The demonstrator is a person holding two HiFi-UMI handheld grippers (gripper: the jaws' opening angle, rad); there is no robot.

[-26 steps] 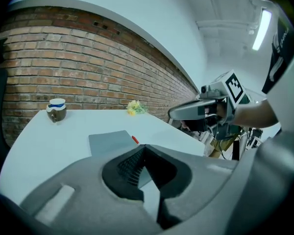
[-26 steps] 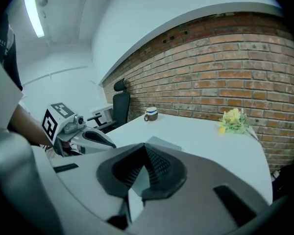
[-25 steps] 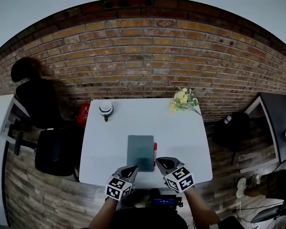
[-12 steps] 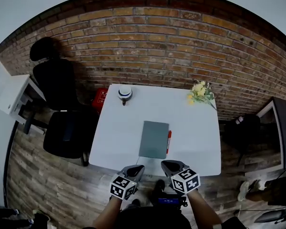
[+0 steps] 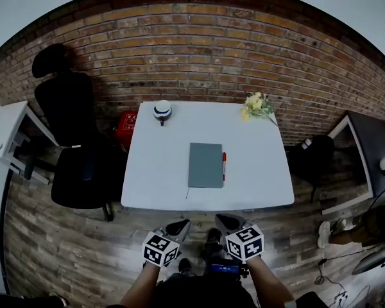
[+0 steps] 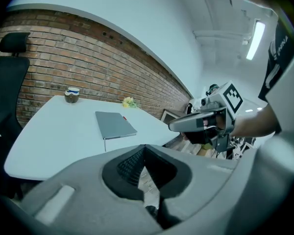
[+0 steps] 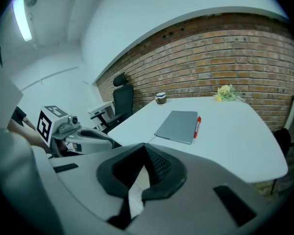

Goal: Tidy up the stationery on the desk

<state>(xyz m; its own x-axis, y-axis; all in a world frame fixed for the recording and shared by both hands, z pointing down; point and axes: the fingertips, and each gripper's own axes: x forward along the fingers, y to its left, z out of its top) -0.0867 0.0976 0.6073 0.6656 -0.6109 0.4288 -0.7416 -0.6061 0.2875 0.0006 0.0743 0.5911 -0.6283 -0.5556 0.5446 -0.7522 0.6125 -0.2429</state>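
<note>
A flat grey rectangular notebook (image 5: 205, 165) lies mid-way across the white bench (image 5: 160, 165), a slim red pen (image 5: 224, 166) just beside its right edge. Off the near edge, the left gripper (image 5: 181, 224) and right gripper (image 5: 222, 219) hover, jaws pressed together, holding nothing.

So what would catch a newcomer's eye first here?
A white table before a brick wall, a grey notebook at its middle with a red pen beside its right edge. Yellow flowers lie at the far right corner. In front of the table's near edge, the left gripper and right gripper are both shut, empty.
</note>
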